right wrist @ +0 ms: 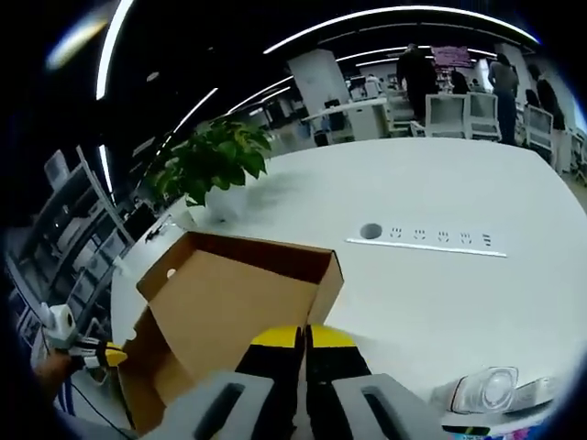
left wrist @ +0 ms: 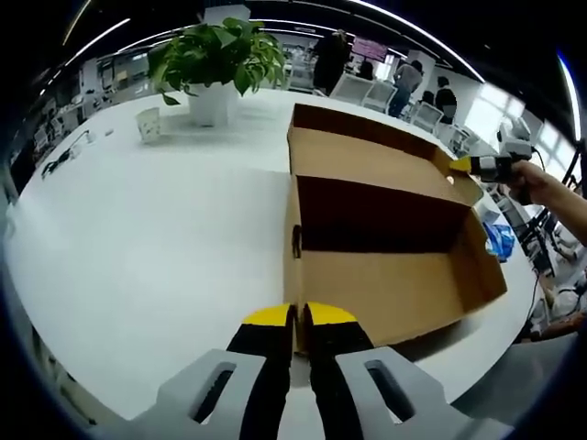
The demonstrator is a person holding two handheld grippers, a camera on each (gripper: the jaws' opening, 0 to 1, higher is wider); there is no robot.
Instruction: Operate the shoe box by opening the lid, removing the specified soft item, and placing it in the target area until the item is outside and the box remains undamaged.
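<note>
Both grippers, left [left wrist: 298,316] and right [right wrist: 304,337], pinch opposite box [left wrist: 385,229] walls with narrowed jaws, seemingly steadying it.

Looked like matt brown corrugated cardboard, the open rectangular shoe box [left wrist: 385,275], plain and unprinted inside. Under the box lay a smooth white table top [left wrist: 156,238] with a faint satin sheen. Beyond the box stood a smooth white plant pot [left wrist: 209,104]. Seemed matt black and yellow plastic, the left gripper [left wrist: 298,321].
</note>
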